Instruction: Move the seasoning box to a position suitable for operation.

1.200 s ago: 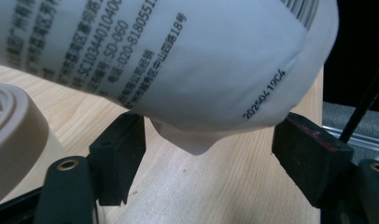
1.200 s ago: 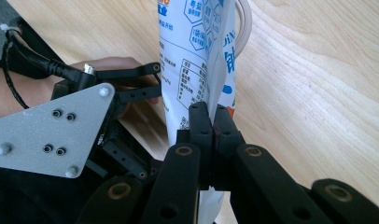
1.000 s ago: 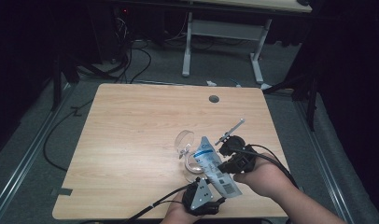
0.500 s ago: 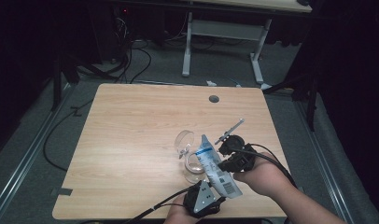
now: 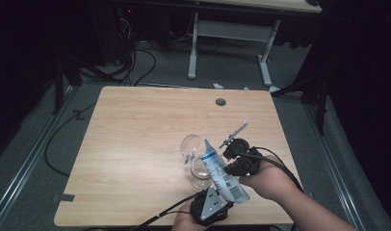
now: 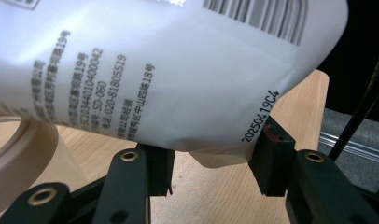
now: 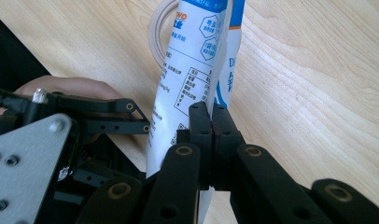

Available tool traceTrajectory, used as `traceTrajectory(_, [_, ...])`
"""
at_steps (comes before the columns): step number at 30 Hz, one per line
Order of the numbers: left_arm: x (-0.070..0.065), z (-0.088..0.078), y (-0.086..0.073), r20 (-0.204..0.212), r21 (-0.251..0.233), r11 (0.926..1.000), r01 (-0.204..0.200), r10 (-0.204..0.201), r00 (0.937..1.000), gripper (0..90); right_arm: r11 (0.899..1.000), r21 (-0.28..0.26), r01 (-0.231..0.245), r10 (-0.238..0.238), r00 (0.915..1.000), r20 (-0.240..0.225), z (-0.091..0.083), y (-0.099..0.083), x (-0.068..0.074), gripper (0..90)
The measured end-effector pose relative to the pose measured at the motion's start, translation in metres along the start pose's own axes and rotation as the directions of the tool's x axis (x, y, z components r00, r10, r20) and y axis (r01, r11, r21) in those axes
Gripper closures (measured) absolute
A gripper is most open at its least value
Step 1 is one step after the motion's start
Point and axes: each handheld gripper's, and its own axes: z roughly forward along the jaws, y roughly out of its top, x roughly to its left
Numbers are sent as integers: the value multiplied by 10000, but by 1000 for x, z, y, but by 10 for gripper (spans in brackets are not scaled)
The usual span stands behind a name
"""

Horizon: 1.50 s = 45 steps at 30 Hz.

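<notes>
Pouch (image 5: 222, 173) of white printed film, blue at its upper end, is held tilted above the near right part of the wooden table (image 5: 136, 134), its narrow top leaning toward a clear glass (image 5: 191, 147) lying on its side.

Right gripper (image 7: 211, 116): jaws pressed together on a flat side seam of the pouch; no gap shows between the pads. Left gripper (image 6: 211, 158): jaws have just been closing, with the pouch's bulging lower end between them. The pad (image 6: 271, 158) on the right of its own view appears to touch the film; the other sits just under the bulge, so I judge this hold not yet firm and count the jaws as standing apart.

Handling, as judged: soft, pliable film with some contents, light, and smooth enough to slip. The flat seams are the sound places to grip; squeezing the belly may push contents toward the top. The body will sag without support at both ends.

Surroundings: a second clear glass piece (image 5: 199, 173) lies just beside the first, below the pouch, and a thin rod-like item (image 5: 234, 134) rests on the table beyond the right gripper. Both glass pieces are fragile and lie close under the work, so any swing of the pouch risks knocking them. A round grommet hole (image 5: 220, 102) is well apart at the far edge.
</notes>
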Motion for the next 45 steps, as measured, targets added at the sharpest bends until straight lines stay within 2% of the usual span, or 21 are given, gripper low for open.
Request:
traceTrajectory(10, [0,-1,3,-28,96,9999,-95,95,10000,565,9998,14,213,-213,9997,131,3,4,0,898])
traceTrajectory(15, [-2,-2,5,30,86,9999,-127,126,9999,567,9998,24,172,-172,9998,116,4,5,0,898])
traceTrajectory(20, [-3,0,7,81,125,9998,-173,172,9998,571,9999,147,-67,69,9999,-99,5,6,-4,897])
traceTrajectory(23, [-3,1,7,97,112,9999,-77,76,9999,572,9992,214,-330,334,9993,-156,5,7,-5,897])
traceTrajectory(24, [-2,1,8,82,110,9999,-69,68,9999,573,9995,203,-249,252,9995,-178,5,7,-7,897])
traceTrajectory(27, [-2,1,8,77,83,10000,9,-10,10000,573,9988,247,-433,439,9988,-237,4,8,-7,895])
traceTrajectory(30, [-3,1,8,75,87,10000,-5,4,10000,573,9993,287,-249,256,9994,-227,5,9,-7,891])
traceTrajectory(32, [-3,1,7,88,71,10000,33,-34,10000,573,9985,365,-406,415,9989,-224,5,10,-6,887])
traceTrajectory(36, [-3,0,8,108,40,9999,145,-146,9998,573,9995,281,-112,117,9998,-169,5,10,-5,889])
traceTrajectory(42, [-2,0,7,22,-6,9997,230,-230,9997,573,9996,146,-225,231,9989,-400,6,11,-8,891])
traceTrajectory(45, [-2,1,7,89,-14,9996,298,-297,9995,573,10000,83,0,2,9996,-272,6,10,-7,893])
